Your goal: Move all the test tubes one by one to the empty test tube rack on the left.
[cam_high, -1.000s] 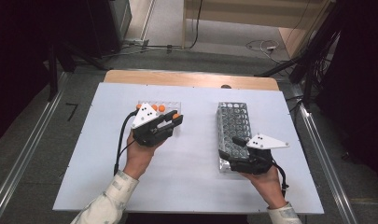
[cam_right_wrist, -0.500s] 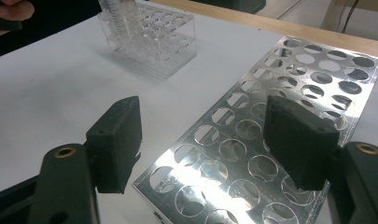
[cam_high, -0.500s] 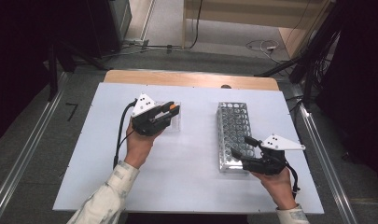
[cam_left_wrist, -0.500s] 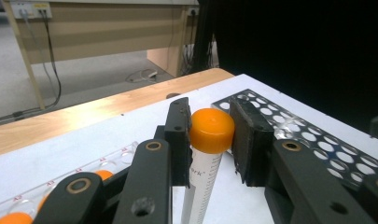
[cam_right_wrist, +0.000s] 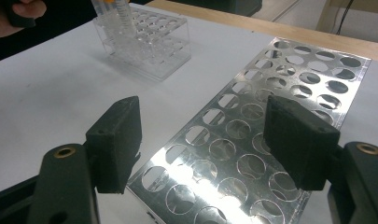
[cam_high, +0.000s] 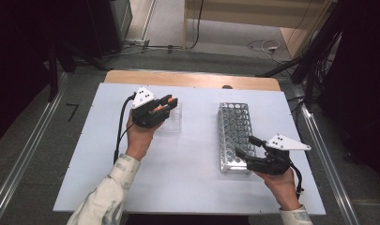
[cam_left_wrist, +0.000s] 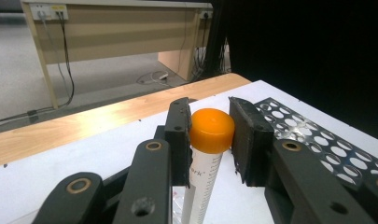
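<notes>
One orange-capped tube point(cam_left_wrist: 206, 154) between left tongs point(cam_left_wrist: 210, 135)

At the left of the high view, the left tool point(cam_high: 163, 104) is black with orange at its tip, topped by a pale grey three-cornered plate with small dark dots, and a black cable loops from it along a light, faintly patterned sleeve point(cam_high: 108, 194). The right tool point(cam_high: 247, 146), lower right, is black under a like plate, its cable curling by a pale cuff. Close up, its arms carry brass-ringed pivots and blocky matte pads point(cam_right_wrist: 115, 140).
</notes>
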### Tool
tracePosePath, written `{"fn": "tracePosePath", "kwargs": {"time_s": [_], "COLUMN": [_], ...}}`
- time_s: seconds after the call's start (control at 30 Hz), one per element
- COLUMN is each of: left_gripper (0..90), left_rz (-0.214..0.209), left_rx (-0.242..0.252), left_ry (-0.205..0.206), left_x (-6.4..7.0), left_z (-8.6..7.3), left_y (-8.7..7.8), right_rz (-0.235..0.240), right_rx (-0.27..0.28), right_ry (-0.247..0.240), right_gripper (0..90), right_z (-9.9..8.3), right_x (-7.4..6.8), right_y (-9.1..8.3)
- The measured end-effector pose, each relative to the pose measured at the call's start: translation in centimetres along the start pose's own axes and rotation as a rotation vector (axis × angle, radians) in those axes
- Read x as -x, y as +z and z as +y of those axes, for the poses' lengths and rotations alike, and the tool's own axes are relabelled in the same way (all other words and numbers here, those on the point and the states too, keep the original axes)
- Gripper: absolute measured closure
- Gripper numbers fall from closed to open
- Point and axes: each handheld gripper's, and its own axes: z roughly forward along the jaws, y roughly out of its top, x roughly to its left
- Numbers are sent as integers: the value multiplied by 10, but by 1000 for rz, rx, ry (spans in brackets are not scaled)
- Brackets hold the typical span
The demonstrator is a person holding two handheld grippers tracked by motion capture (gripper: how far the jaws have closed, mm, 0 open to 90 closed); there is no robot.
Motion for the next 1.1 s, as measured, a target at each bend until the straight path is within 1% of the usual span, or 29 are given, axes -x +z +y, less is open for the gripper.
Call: {"fn": "tracePosePath", "kwargs": {"time_s": [0.2, 0.37, 0.53, 0.57, 0.67, 0.8, 1.1], "left_gripper": [702, 702, 702, 702, 702, 702, 702], "left_rz": [22, 42, 57, 58, 60, 62, 72], "left_rx": [0, 1, -6, -5, -2, -14, -26], "left_ry": [16, 22, 20, 18, 27, 28, 27], "left_x": [-3, -7, -11, -11, -11, -11, -11], "left_z": [5, 8, 6, 6, 5, 4, -8], "left_y": [4, 6, 9, 9, 10, 12, 18], "right_rz": [-2, -5, -3, -5, -6, -6, -6], "right_rx": [3, 2, 7, 5, 6, 7, 7], "right_ry": [7, 9, 3, 8, 8, 10, 12], "right_gripper": [258, 258, 258, 259, 259, 260, 262], "right_z": [-1, -1, -1, -1, -1, -1, -1], "right_x": [3, 3, 2, 2, 3, 3, 3], "right_y": [-1, -1, -2, -2, -2, -3, -3]}}
